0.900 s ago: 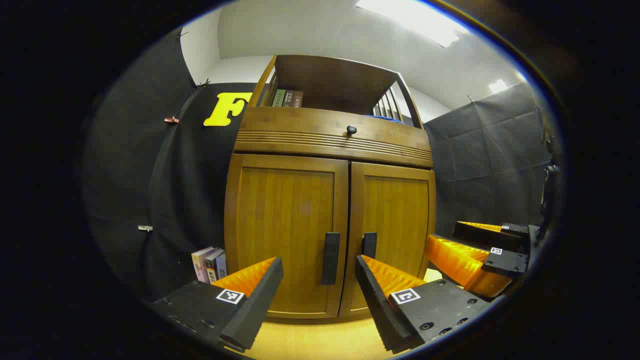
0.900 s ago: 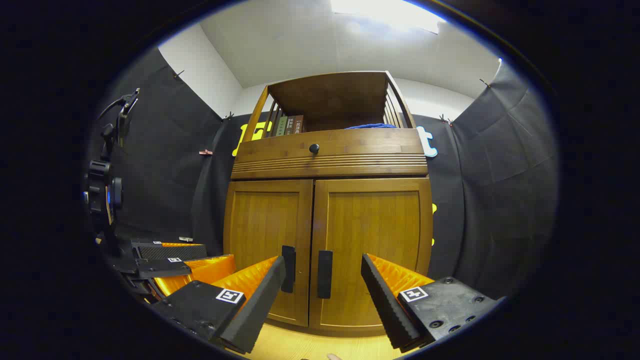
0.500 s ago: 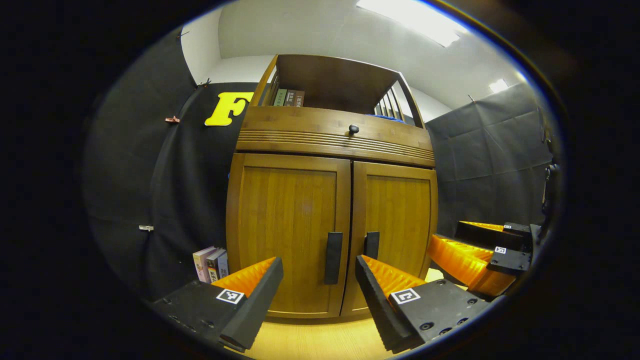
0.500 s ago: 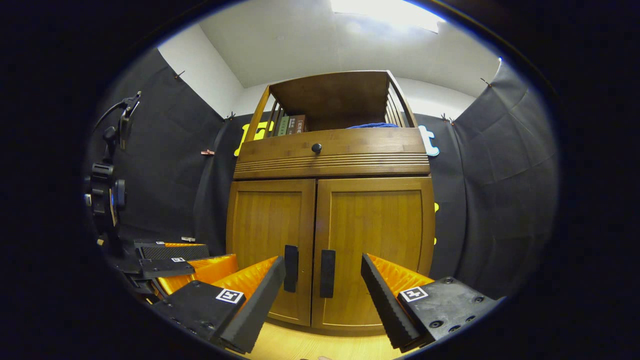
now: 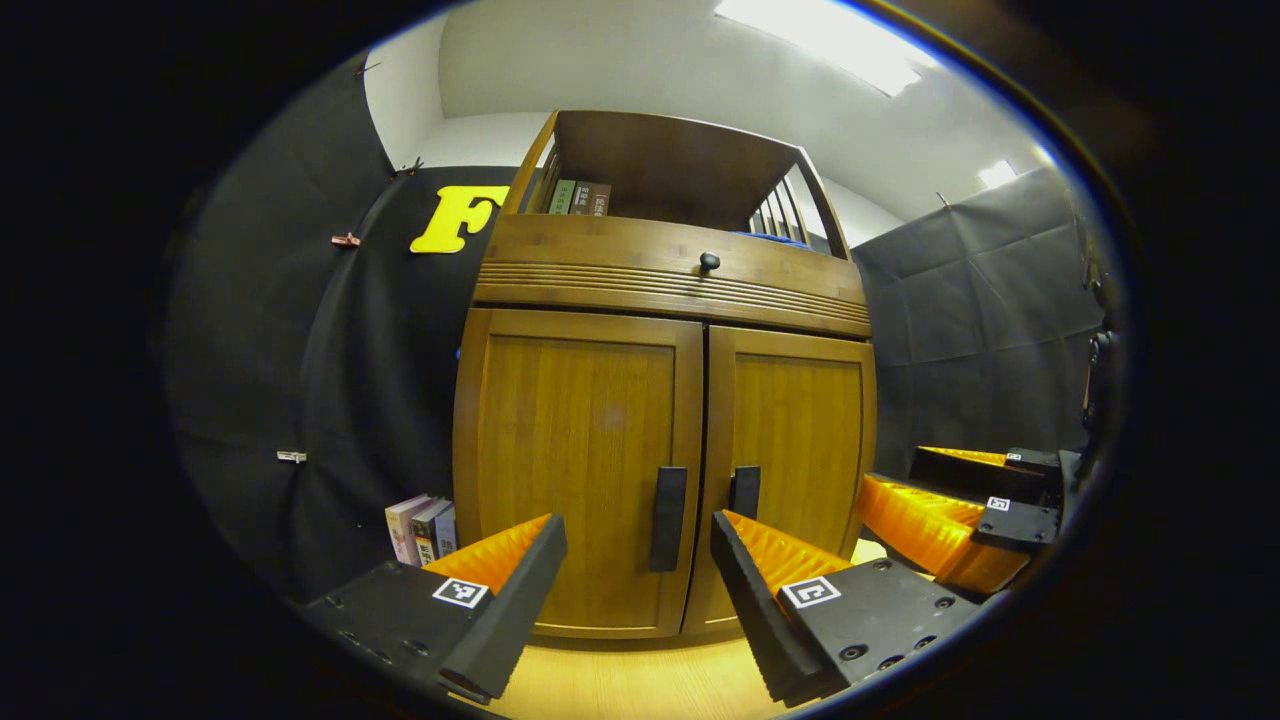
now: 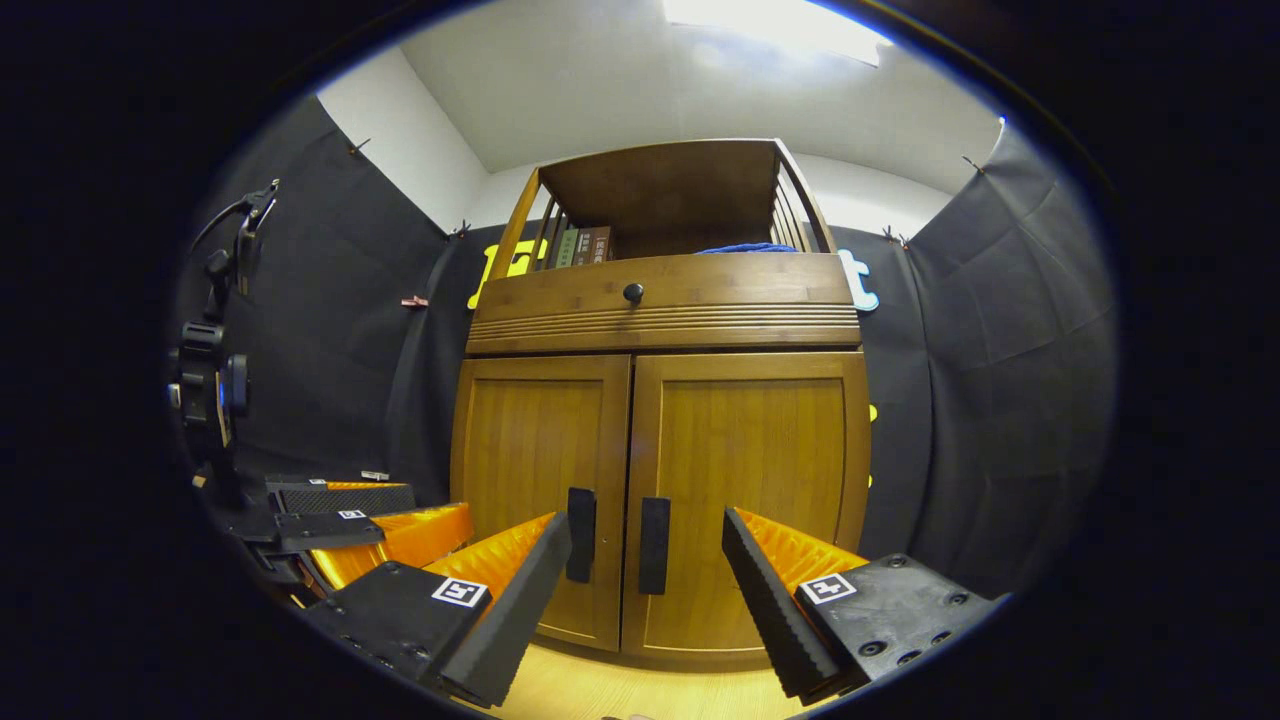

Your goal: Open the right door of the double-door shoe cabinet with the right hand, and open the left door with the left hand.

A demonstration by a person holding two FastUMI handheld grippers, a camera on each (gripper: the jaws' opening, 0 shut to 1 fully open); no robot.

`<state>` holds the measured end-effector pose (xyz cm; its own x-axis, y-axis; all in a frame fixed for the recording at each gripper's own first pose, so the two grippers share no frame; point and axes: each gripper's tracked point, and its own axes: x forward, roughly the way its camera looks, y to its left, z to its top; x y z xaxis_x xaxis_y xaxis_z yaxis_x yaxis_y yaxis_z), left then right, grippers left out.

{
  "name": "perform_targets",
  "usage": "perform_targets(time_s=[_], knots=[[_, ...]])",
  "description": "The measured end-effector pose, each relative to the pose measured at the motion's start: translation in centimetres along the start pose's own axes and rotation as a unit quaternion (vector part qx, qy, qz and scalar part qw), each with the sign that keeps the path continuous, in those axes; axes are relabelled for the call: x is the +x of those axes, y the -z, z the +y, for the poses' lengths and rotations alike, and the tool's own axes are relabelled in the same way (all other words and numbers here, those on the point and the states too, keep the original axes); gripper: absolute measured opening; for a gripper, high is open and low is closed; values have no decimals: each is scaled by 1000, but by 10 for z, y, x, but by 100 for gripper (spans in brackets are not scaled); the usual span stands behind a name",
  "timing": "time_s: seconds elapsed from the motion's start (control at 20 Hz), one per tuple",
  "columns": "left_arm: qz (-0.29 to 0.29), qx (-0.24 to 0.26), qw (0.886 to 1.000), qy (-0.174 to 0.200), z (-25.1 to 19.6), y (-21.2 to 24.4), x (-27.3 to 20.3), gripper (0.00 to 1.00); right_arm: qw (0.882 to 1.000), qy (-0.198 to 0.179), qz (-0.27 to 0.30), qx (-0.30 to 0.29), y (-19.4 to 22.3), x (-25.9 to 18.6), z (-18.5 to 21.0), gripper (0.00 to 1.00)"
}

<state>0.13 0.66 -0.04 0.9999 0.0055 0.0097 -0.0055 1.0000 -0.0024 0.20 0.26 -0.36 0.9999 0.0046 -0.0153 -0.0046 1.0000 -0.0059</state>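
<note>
The shoe cabinet (image 5: 665, 440) stands upright on a pale wood floor (image 5: 640, 680), straight ahead at twelve o'clock in both gripper views. Its left door (image 5: 575, 470) and right door (image 5: 795, 450) both sit flush and closed, meeting at a dark centre seam.

In the left gripper view the left claw (image 5: 640, 590) is spread wide and holds nothing; the left door's dark handle (image 5: 668, 520) shows in the gap between its fingers, apart from both. The right door's handle (image 5: 743, 492) sits just above the finger at five o'clock.

In the right gripper view the right claw (image 6: 648, 600) is likewise wide and empty, with the right door's handle (image 6: 654, 545) framed between its fingers, untouched.

A round knob (image 6: 632, 292) sits on the drawer front (image 6: 665, 285) above the doors, and books (image 6: 580, 247) stand on the open shelf at the top. More books (image 5: 420, 528) lean on the floor at eight o'clock of the cabinet in the left gripper view.
</note>
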Motion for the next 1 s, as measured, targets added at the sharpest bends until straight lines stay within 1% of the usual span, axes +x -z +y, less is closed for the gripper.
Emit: perform_targets(time_s=[0.05, 0.1, 0.15, 0.2, 0.25, 0.3, 0.35, 0.4, 0.45, 0.5, 0.55, 0.6, 0.65, 0.7, 0.75, 0.9, 1.0], knots=[[0, 1, 1000, 1, 0, -1, 1, 95, 1000, 0, 1, 0, 1, 1, 0, 97], [0, 1, 1000, 1, 0, -1, 1, 91, 1000, -1, 2, -1, 1, 2, 0, 97], [-1, 3, 1000, 0, 0, -1, 0, 95, 1000, -2, 3, -1, 2, 2, 1, 97], [-2, 4, 1000, 0, 2, -2, 1, 95, 1000, -2, 4, -1, 3, 3, 1, 97], [-3, 5, 1000, 0, 2, -2, 1, 95, 1000, -3, 5, -2, 3, 3, 2, 95], [-3, 7, 1000, 1, 1, -3, 1, 91, 1000, -4, 5, -2, 3, 4, 2, 97], [-5, 9, 1000, 2, 1, -4, 2, 91, 1000, -4, 4, -2, 3, 4, 1, 97], [-5, 10, 1000, 3, 1, -4, 2, 91, 1000, -3, 2, -3, 2, 7, 1, 95], [-6, 11, 1000, 3, 1, -5, 2, 91, 1000, -1, 1, -4, 3, 8, 0, 97], [-5, 12, 1000, 3, 2, -4, 2, 91, 1000, 1, 1, -4, 4, 11, -1, 95], [-5, 12, 1000, 3, 2, -4, 2, 94, 1000, 2, 2, -3, 5, 13, -1, 95], [-5, 11, 1000, 4, 3, -3, 2, 94, 1000, 1, 4, -1, 7, 17, -1, 97], [-5, 10, 1000, 3, 5, -4, 1, 94, 1000, -1, 6, 1, 9, 20, 1, 97], [-6, 10, 1000, 2, 6, -4, 1, 91, 1000, -2, 8, 2, 10, 23, 1, 95], [-6, 10, 1000, 1, 8, -4, 1, 91, 1000, -1, 8, 1, 12, 26, 2, 95], [-7, 12, 1000, -3, 16, -3, -1, 91, 1000, 3, 8, -1, 18, 42, 4, 99], [-6, 11, 1000, -3, 19, -1, -1, 91, 1000, 0, 10, -2, 27, 56, 8, 99]])
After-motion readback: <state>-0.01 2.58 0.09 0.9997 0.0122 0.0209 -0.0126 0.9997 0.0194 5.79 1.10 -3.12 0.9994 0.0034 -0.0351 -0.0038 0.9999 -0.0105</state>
